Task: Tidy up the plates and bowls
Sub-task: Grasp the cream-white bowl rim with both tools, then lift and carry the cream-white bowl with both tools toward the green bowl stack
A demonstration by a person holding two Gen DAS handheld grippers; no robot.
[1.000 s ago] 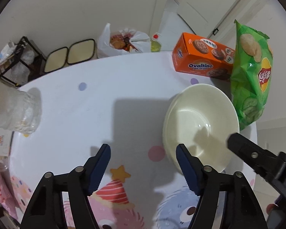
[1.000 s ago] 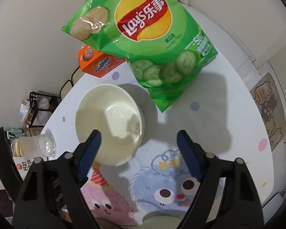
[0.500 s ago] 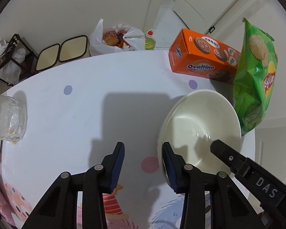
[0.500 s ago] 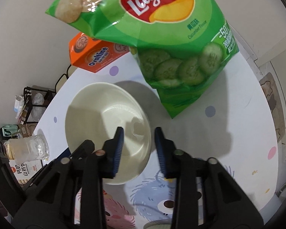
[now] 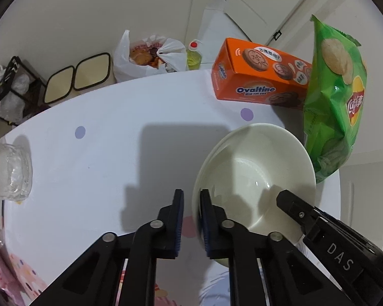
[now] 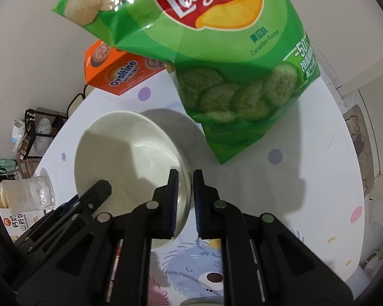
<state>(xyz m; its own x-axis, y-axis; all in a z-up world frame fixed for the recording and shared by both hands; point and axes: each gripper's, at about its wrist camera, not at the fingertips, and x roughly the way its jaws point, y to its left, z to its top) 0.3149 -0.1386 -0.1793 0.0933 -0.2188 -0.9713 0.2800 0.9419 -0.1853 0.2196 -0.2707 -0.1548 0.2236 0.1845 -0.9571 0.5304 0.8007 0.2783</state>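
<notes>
"Ovaltine" was printed on the orange biscuit box (image 5: 261, 77); "Lay's" and "Cucumber Flavor" on the green crisp bag (image 6: 217, 51); "DAS" was marked on the right gripper (image 5: 340, 252).

White worktop (image 5: 130, 137), dotted, cartoon print at near edge. On it: stacked bowls (image 5: 255, 176) right of centre; Ovaltine box (image 5: 258, 81) and chip bag (image 5: 332, 107) at far-right edge; jar (image 5: 7, 170) at left edge.
</notes>
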